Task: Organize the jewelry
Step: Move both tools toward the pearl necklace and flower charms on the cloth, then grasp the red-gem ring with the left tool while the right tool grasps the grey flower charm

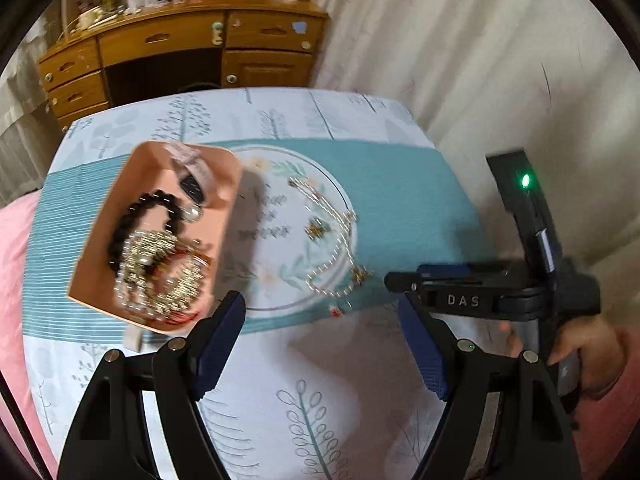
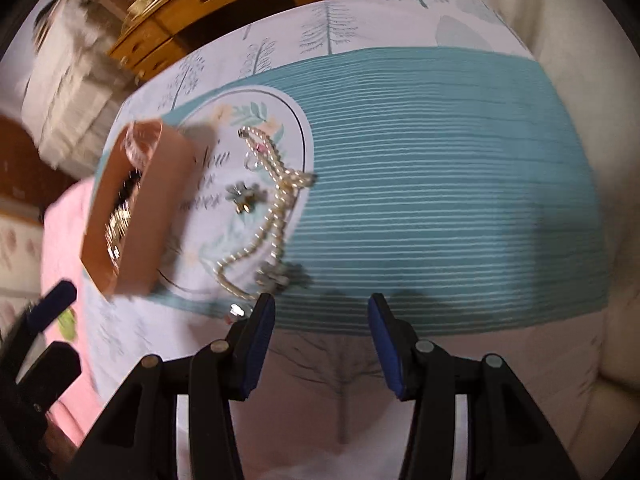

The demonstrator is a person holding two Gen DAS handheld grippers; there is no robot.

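A pink box [image 1: 224, 216] stands on the left of the cloth-covered table [image 1: 400, 200]. It holds a black bead bracelet [image 1: 120, 232], gold chains [image 1: 160, 272] and other pieces. A pearl necklace [image 1: 340, 248] lies on the cloth to its right, with two small flower-shaped pieces [image 1: 316, 231] beside it. My left gripper [image 1: 320, 316] is open and empty, just in front of the box and necklace. My right gripper [image 2: 322, 310] is open and empty, just in front of the near end of the necklace [image 2: 256, 240]. The box also shows in the right wrist view [image 2: 152, 216].
A wooden desk [image 1: 180, 52] with drawers and clutter stands behind the table. A pale curtain [image 1: 460, 40] hangs at the right. Pink fabric [image 1: 12, 264] lies past the table's left edge. A small ring-like piece [image 2: 237, 311] lies near the right gripper's left finger.
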